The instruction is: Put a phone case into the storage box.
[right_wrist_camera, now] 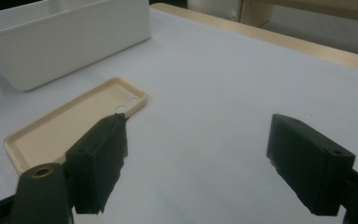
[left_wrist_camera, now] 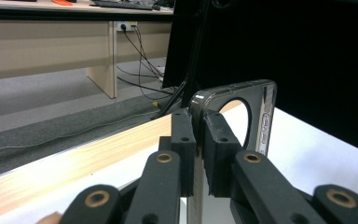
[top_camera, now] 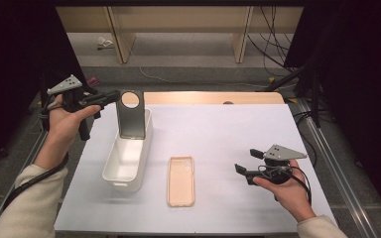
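- The left gripper was raised at the far left of the table, its jaws closed tight on the top edge of a dark phone case.
- That dark case hung upright with its lower end down inside the white bin; whether it touched the bin's floor, I could not tell.
- In the left gripper view the same gripper had both pads squeezed on the thin edge of the dark phone case, next to its big round camera opening.
- The white bin stood lengthwise on the left part of the table's white top.
- A beige phone case lay flat just beside the bin on its right, hollow side up, not touching it.
- The right gripper sat low at the right of the table, jaws spread wide and holding nothing, pointed toward the beige case but well apart from it.
- From the right gripper view, the right gripper showed its jaws far apart over bare table, with the beige phone case and the white bin beyond its left jaw.
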Demonstrator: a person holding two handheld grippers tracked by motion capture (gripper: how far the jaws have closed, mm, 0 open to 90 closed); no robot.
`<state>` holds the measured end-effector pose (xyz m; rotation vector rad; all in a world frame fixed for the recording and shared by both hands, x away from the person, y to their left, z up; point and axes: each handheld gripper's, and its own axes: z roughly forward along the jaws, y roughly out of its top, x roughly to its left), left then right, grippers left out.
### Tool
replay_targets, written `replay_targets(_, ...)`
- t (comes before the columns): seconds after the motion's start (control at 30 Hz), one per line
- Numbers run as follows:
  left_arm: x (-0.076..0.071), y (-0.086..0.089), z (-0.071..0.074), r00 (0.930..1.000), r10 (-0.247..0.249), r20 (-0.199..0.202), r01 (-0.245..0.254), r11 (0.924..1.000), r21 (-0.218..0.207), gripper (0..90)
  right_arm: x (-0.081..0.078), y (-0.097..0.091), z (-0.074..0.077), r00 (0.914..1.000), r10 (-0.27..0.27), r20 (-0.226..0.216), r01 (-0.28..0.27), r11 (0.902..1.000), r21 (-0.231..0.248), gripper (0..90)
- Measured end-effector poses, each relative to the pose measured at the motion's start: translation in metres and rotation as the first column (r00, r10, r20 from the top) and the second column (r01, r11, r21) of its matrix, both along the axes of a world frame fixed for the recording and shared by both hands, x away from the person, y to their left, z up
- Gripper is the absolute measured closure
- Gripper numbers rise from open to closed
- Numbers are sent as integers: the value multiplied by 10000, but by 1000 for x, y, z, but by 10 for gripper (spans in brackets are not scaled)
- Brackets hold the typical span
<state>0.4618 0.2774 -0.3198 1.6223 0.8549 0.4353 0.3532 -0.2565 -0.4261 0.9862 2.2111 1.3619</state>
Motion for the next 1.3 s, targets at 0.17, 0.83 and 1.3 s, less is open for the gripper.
replay_targets(0.17,5,0,-1,10000,66,-75,-65,10000,50,832,0,0,0,10000,-9,3,9,10000,14,211)
replay_targets(0.83,25,4,-11,9989,432,-185,-422,9977,527,833,0,0,-1,10000,-8,-20,8,10000,18,207)
replay_targets(1.3,34,6,-17,9983,503,-291,-484,9968,631,833,1,0,-1,10000,-20,-27,20,10000,21,207)
